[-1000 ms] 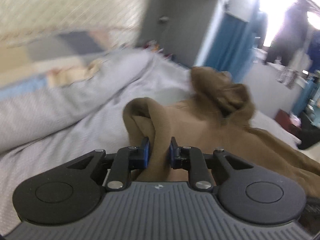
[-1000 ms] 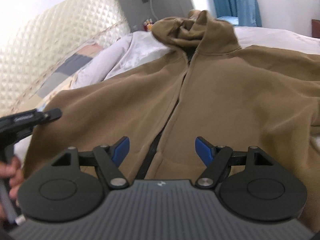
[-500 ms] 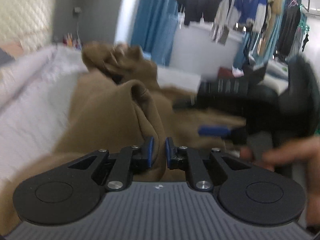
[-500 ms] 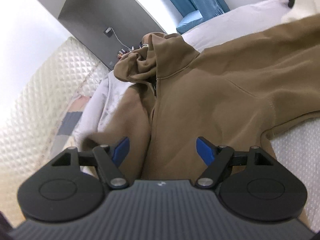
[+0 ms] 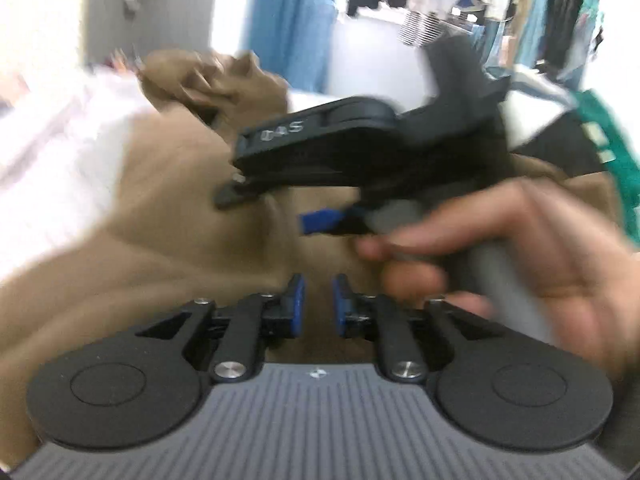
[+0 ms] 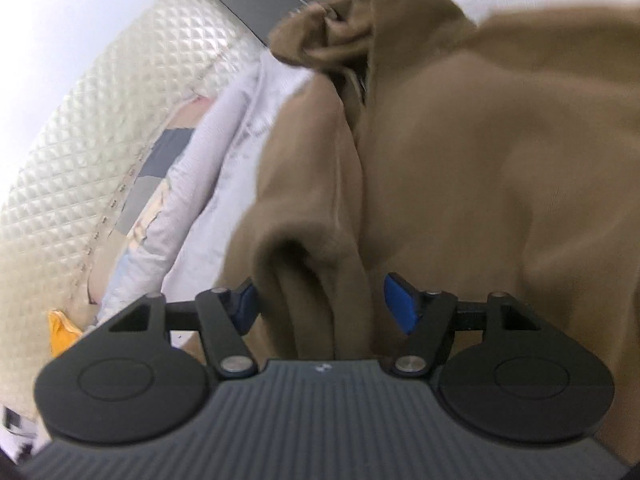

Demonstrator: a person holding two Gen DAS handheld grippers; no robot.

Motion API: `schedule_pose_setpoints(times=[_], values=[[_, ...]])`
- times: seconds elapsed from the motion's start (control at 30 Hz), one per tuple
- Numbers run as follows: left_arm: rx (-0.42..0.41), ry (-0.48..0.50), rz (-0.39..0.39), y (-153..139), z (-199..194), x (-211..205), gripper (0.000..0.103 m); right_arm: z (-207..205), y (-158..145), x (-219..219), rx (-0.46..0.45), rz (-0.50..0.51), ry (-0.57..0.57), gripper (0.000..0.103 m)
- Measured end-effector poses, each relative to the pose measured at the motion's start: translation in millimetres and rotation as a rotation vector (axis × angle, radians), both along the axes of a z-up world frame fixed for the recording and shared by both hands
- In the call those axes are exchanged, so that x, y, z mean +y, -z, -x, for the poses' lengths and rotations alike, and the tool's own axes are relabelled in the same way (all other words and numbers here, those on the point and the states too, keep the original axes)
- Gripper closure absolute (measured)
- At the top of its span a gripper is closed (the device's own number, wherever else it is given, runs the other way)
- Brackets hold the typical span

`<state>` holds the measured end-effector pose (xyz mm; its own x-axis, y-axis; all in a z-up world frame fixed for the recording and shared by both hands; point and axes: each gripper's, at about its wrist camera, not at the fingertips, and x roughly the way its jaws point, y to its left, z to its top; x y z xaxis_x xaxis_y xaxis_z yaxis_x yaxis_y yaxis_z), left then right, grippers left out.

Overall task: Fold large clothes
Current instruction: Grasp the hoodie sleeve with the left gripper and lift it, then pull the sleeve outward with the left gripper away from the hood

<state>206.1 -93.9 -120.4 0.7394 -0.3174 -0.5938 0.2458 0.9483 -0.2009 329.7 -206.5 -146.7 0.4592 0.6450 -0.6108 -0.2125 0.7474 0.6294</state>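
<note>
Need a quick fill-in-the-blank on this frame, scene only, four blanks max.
1. The garment being folded is a ___ hoodie.
2. Bunched up at the hoodie's far end is its ___.
3. The hoodie lies spread out on a ___.
4. The curtain in the background is ___.

Missing words: brown; hood; bed; blue.

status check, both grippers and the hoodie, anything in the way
Left gripper opening, nothing between pads. Right gripper closing around a raised fold of the brown hoodie, not yet pinched. Right hand crowds the left view.
</note>
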Motion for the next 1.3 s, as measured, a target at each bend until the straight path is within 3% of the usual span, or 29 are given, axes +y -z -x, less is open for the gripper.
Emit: schedule_pose_setpoints(times=[0.1,0.23,0.37,0.43,0.57,0.7,0.83,0.93,1.0,1.1,1.17,1.2,1.27,1.3], values=[[0.003,0.004,0.045,-14,27,14,0.069,-6,18,-4,0.064,-0.036,0.009,0.035],[-0.014,-0.019,0.177,-43,65,50,0.058,-1,16,1,0.047,-0.004,0.011,0.036],[-0.052,-0.145,0.274,-67,92,109,0.052,2,15,4,0.029,0.024,0.019,0.036],[-0.065,-0.243,0.336,-66,101,146,0.045,1,17,6,0.020,0.039,0.028,0.036],[-0.058,-0.483,0.504,-39,112,219,0.040,7,16,7,-0.001,0.056,0.046,0.036],[0.011,-0.589,0.632,-8,110,255,0.040,20,10,2,-0.032,0.097,0.050,0.038],[0.070,-0.587,0.667,9,83,253,0.034,24,8,6,-0.045,0.123,0.054,0.038],[0.088,-0.591,0.591,19,61,241,0.021,27,8,8,-0.057,0.138,0.059,0.038],[0.107,-0.596,0.592,25,49,241,0.021,28,8,9,-0.057,0.144,0.066,0.038],[0.150,-0.613,0.605,41,26,243,0.021,29,9,12,-0.060,0.149,0.076,0.037],[0.186,-0.593,0.665,52,16,241,0.024,27,11,16,-0.062,0.156,0.087,0.037],[0.192,-0.582,0.703,55,14,240,0.032,27,12,16,-0.060,0.156,0.090,0.037],[0.200,-0.584,0.697,56,9,238,0.050,30,13,15,-0.059,0.152,0.097,0.036],[0.199,-0.580,0.667,53,8,235,0.075,30,12,15,-0.061,0.153,0.098,0.036]])
